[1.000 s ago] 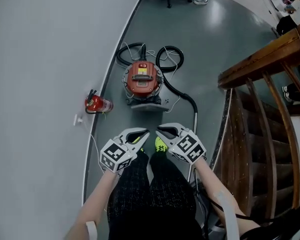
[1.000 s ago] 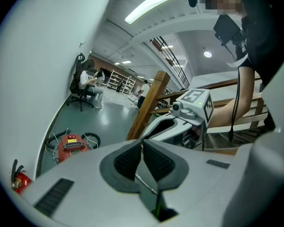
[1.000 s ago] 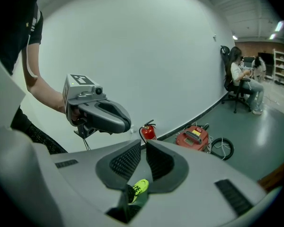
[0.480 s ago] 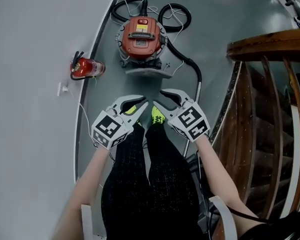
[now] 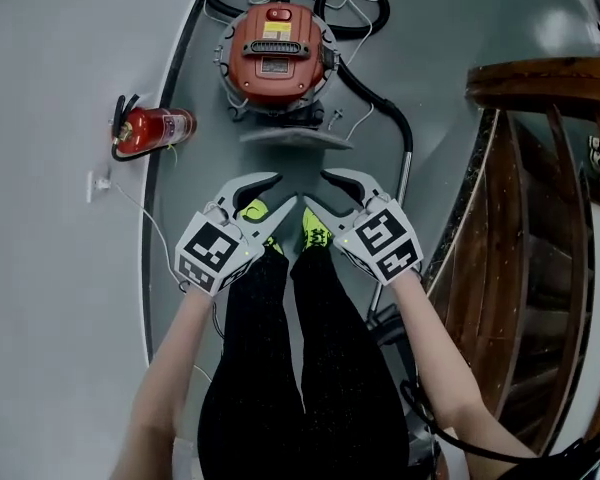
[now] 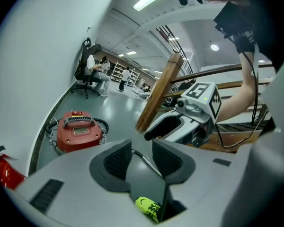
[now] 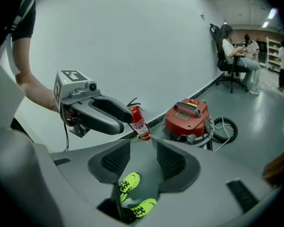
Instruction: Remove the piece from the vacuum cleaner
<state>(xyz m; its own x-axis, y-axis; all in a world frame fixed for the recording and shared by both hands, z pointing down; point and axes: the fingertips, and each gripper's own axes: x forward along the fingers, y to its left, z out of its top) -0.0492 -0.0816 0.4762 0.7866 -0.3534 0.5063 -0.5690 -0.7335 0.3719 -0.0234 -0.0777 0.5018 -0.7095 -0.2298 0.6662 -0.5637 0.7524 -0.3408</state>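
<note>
On grey floor (image 5: 460, 18) by wall (image 5: 50, 118) | vacuum cleaner (image 5: 277, 53) | left gripper (image 5: 280, 190), right gripper (image 5: 317, 190): fingers just opened, empty

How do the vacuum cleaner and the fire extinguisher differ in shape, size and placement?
The vacuum cleaner is a broad, squat drum; the fire extinguisher is a slim, much smaller cylinder. The vacuum cleaner stands out on the open floor, the fire extinguisher at the foot of the wall. A long black hose runs from the vacuum cleaner; the fire extinguisher has only a short black top fitting. Both are red and upright.
</note>
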